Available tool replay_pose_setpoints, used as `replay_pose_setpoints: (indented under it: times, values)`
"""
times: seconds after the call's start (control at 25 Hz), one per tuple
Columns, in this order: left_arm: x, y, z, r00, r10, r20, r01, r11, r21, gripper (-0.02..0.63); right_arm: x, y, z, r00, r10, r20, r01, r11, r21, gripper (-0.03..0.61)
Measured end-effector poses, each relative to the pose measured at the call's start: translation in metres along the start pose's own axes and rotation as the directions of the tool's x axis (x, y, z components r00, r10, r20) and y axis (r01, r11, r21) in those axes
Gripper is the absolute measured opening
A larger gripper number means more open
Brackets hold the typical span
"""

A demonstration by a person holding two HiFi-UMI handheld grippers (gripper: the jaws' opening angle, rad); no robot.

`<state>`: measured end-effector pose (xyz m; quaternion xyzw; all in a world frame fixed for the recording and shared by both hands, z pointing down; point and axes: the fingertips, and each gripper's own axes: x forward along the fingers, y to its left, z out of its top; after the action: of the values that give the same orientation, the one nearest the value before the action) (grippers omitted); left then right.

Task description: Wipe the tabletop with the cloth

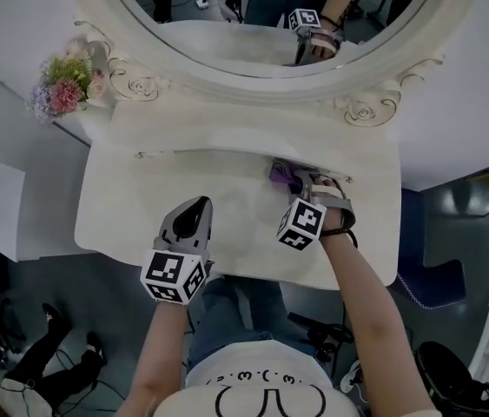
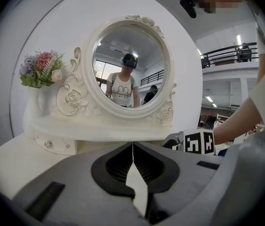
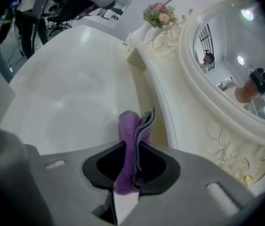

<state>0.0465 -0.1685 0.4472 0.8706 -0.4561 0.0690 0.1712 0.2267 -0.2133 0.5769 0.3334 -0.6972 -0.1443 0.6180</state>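
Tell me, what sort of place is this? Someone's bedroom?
Probably a staged corner in a big hall or lab, not a home. There is a white dressing table with a round mirror and flowers, yet a railed balcony rises behind.

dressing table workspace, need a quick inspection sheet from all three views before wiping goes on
surface: white tabletop, bare where it shows
job's things: purple cloth, folded, at the right back edge by the mirror base
clutter: vase of flowers on the raised shelf at back left
grippers: left gripper over the front of the top, jaws together, nothing between them; right gripper with jaws shut on the cloth
cables: none on the tabletop; dark cables on the floor at lower left
surroundings: oval mirror in a carved white frame, reflecting the person
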Motion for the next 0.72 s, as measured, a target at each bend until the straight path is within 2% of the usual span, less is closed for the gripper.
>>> replay_pose_setpoints:
  times: [0.12, 0.24, 0.36, 0.48, 0.72]
  values:
    - [0.007, -0.006, -0.002, 1.0, 0.025, -0.002, -0.025, 1.0, -0.008, 0.003, 0.016, -0.001, -0.007, 0.998, -0.052, -0.021, 0.051, 0.998, -0.048, 0.074]
    - [0.015, -0.014, -0.003, 0.999, 0.045, 0.002, -0.045, 0.999, -0.009, 0.003, 0.021, -0.007, -0.01, 0.998, -0.058, -0.023, 0.058, 0.998, -0.013, 0.072]
    - [0.019, -0.021, -0.003, 0.997, 0.07, 0.012, -0.07, 0.997, -0.015, 0.003, 0.021, -0.006, -0.008, 1.0, -0.001, 0.012, 0.001, 0.999, 0.053, 0.069]
    - [0.02, -0.034, -0.005, 0.996, 0.083, 0.018, -0.083, 0.996, -0.019, 0.003, 0.021, -0.001, -0.009, 0.993, 0.062, 0.096, -0.073, 0.991, 0.113, 0.067]
    - [0.012, -0.055, -0.014, 0.997, 0.076, 0.008, -0.076, 0.997, -0.008, 0.003, 0.001, 0.018, -0.013, 0.969, 0.206, 0.137, -0.223, 0.968, 0.119, 0.067]
